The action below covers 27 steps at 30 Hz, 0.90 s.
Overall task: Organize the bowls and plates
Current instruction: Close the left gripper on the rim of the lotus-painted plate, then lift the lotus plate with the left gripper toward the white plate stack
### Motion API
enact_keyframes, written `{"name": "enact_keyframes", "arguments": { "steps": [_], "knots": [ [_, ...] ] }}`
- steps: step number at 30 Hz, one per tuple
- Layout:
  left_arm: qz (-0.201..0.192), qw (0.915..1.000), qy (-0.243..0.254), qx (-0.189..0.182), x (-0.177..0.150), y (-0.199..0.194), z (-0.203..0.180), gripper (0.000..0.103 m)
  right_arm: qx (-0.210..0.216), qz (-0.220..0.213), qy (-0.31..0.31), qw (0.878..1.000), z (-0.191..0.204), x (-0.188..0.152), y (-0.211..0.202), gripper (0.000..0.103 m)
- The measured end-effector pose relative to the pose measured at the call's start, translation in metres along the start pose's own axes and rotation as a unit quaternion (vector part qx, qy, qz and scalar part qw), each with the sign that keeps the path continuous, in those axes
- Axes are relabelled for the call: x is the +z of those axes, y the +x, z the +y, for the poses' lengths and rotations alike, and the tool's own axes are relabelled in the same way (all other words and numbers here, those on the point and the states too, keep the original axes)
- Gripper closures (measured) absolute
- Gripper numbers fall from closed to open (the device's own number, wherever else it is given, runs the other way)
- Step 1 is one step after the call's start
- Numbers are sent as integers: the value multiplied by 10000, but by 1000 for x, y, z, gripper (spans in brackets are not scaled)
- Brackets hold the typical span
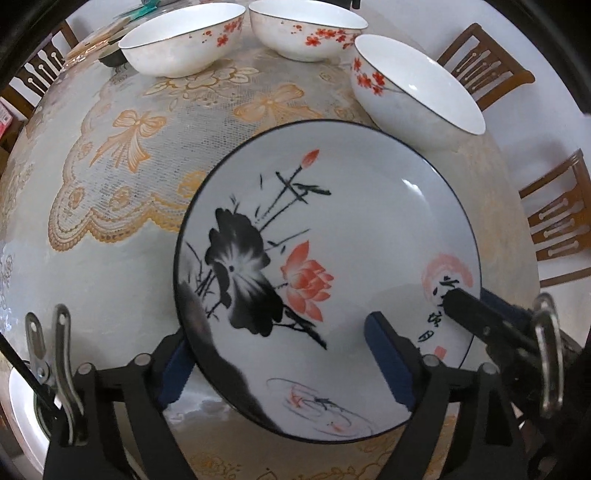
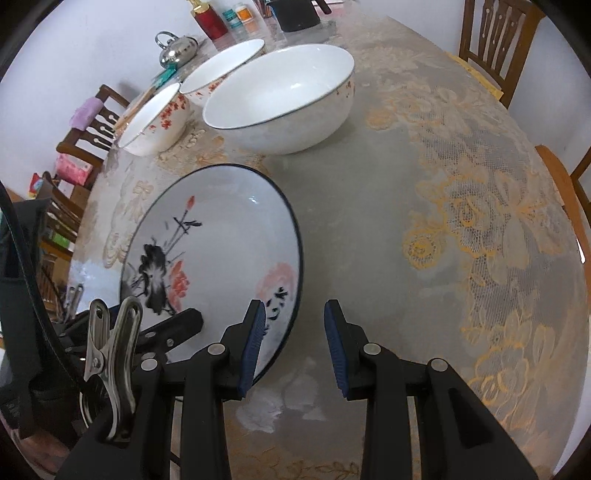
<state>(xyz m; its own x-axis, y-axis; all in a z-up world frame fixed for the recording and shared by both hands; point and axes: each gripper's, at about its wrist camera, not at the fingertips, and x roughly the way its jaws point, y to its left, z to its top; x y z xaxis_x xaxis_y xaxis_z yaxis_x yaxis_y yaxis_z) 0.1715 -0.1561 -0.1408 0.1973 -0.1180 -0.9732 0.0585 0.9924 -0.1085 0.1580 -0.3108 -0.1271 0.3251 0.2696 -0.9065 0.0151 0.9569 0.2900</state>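
Observation:
A white plate (image 1: 351, 221) painted with a black lotus leaf and red flower lies on the lace-covered table (image 1: 110, 258). My left gripper (image 1: 280, 332) is open wide across its near rim, one finger outside and partly hidden by the rim, the other above the plate's inside. In the right wrist view, my right gripper (image 2: 295, 310) straddles the plate's (image 2: 229, 236) right rim with a narrower gap. A strip of table shows between the rim and the outer pad, and no pad visibly presses. Three white bowls with red blossoms stand beyond: (image 1: 181, 40), (image 1: 306, 29), (image 1: 417, 85).
The biggest bowl (image 2: 280, 99) stands just behind the plate. A steel kettle (image 2: 177, 48), bottles and a black container (image 2: 295, 14) crowd the far end. Wooden chairs (image 1: 480, 62) ring the table. Another white dish (image 1: 22, 424) shows at the lower left edge.

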Motion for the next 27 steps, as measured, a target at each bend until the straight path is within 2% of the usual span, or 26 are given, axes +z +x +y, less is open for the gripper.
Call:
{"name": "enact_keyframes", "arguments": {
  "steps": [8, 12, 17, 20, 24, 27],
  "knots": [
    [69, 9999, -87, 42, 5, 7, -13, 7, 44, -110, -318, 9994, -1, 4, 2, 68],
    [-170, 9985, -493, -163, 4, 4, -3, 7, 50, -102, -617, 9980, 2, 3, 2, 65],
    [-86, 9977, -604, -290, 9, 4, 2, 7, 253, -71, -584, 9979, -1, 4, 2, 58],
    [-57, 9972, -685, -286, 13, 3, 6, 14, 370, -36, -674, 9970, 1, 4, 3, 51],
    [-113, 9979, -621, -137, 22, -2, 24, 25, 338, -39, -765, 9965, 3, 3, 3, 51],
    [-190, 9992, -336, 88, 25, -2, 23, 28, 386, -108, -682, 9969, 2, 4, 3, 51]
  ]
}}
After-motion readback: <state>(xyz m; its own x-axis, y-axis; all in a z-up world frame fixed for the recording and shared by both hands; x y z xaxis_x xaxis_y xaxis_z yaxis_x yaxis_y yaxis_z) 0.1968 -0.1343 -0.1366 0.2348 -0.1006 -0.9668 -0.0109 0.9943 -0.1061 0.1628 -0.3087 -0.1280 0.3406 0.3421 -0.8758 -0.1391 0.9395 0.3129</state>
